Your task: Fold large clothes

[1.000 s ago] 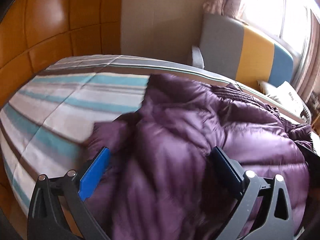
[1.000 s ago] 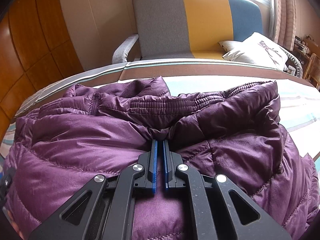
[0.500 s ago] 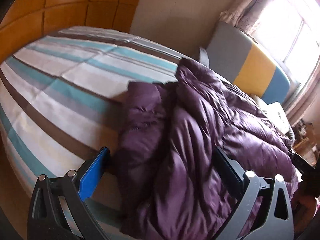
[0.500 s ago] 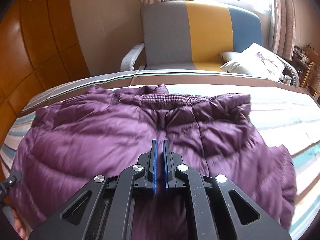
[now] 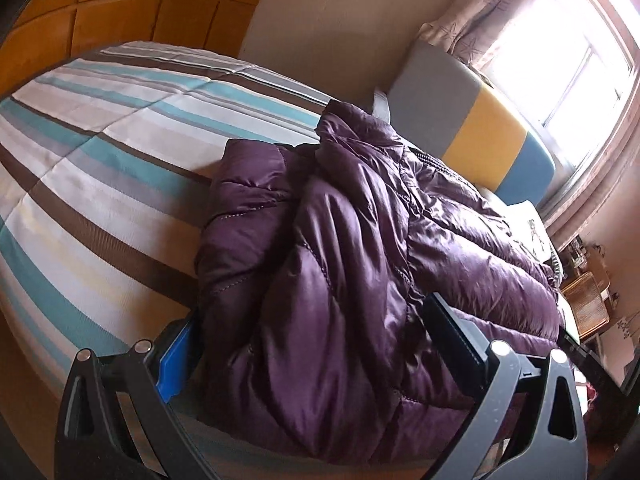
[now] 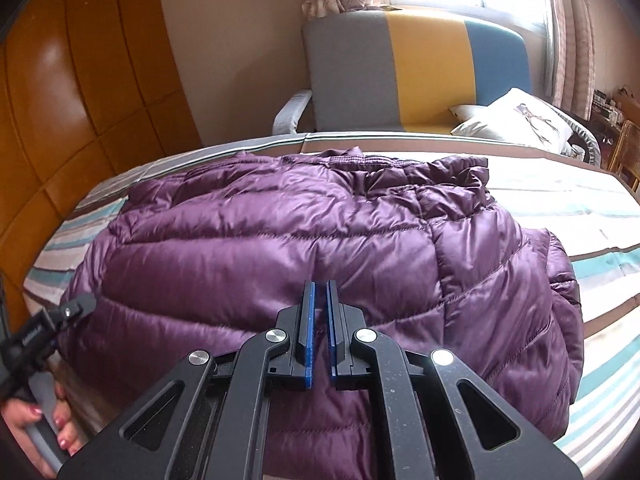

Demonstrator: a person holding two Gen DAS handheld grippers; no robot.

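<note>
A purple quilted down jacket (image 6: 280,248) lies spread on the striped bed (image 6: 560,200), with its elastic collar at the far side. My right gripper (image 6: 319,312) is shut and pinches a fold of the jacket's near part, where creases run into the blue pads. In the left wrist view the jacket (image 5: 360,240) is bunched along its left side. My left gripper (image 5: 312,320) is open wide, and the jacket's near edge lies between its fingers without being squeezed. A hand (image 6: 36,428) holds the left tool at the bed's near left corner.
The striped bedspread (image 5: 100,152) extends bare to the left of the jacket. A grey, yellow and blue armchair (image 6: 420,72) with a white pillow (image 6: 520,120) stands behind the bed. Orange wall panels (image 6: 80,100) run on the left, and a window (image 5: 560,60) is at the right.
My right gripper has drawn back toward me, still shut, and the bunched jacket has stretched out flatter. The left gripper has rolled and shifted to the jacket's left edge, still open.
</note>
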